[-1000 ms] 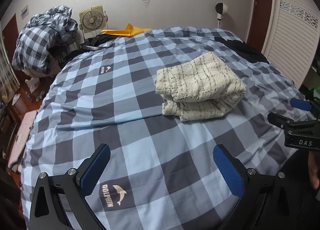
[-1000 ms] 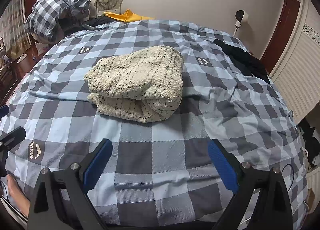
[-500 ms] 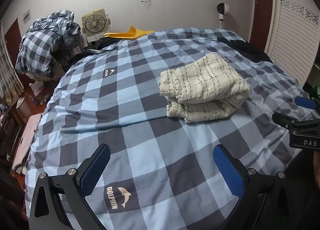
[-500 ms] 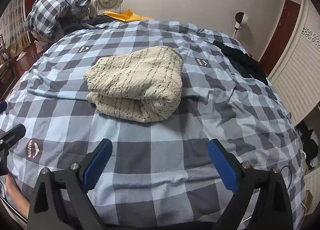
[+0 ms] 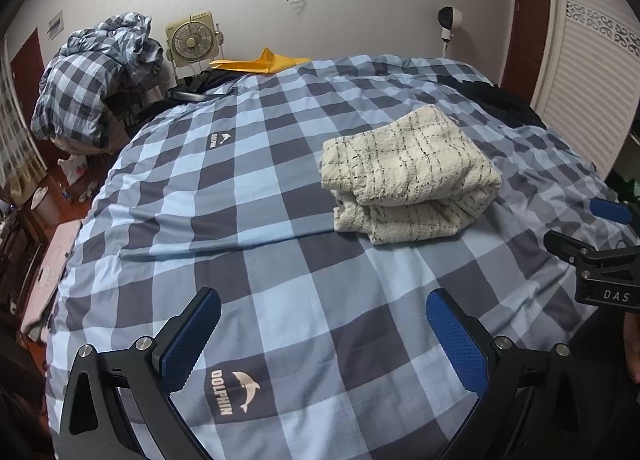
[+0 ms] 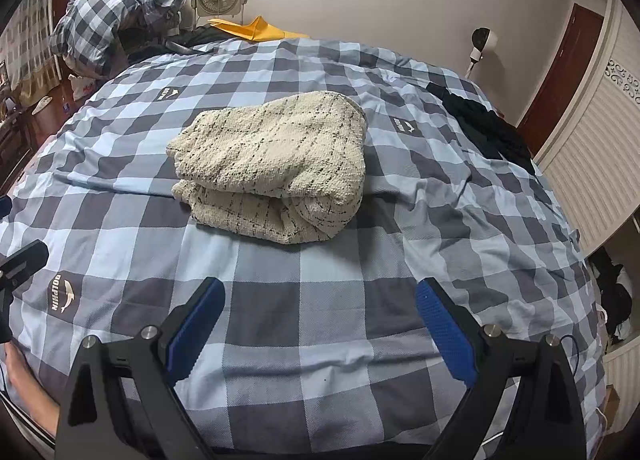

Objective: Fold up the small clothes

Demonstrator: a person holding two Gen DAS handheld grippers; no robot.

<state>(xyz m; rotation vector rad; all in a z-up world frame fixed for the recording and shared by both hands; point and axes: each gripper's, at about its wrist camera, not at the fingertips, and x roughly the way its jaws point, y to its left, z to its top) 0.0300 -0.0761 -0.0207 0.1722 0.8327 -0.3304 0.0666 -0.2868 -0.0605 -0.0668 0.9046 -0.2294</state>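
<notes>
A folded cream knit garment [image 6: 272,164] lies mid-bed on the checked duvet [image 6: 320,320] — long axis left to right, rounded fold at right. Both the left hand-held gripper [image 5: 320,334] and right hand-held gripper [image 6: 318,320] hover near, fingers apart, empty.

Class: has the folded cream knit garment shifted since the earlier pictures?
No. The folded cream knit garment sits on the same squares of the blue checked bedcover.

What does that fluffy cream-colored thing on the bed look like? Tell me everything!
The cream garment is a thick, nubby knit crossed by thin dark lines in a loose grid. It is folded into a chunky bundle of several layers, with rounded folds facing the cameras. It lies near the middle of the blue and grey checked bedspread, resting only on that. Neither gripper touches it.
</notes>
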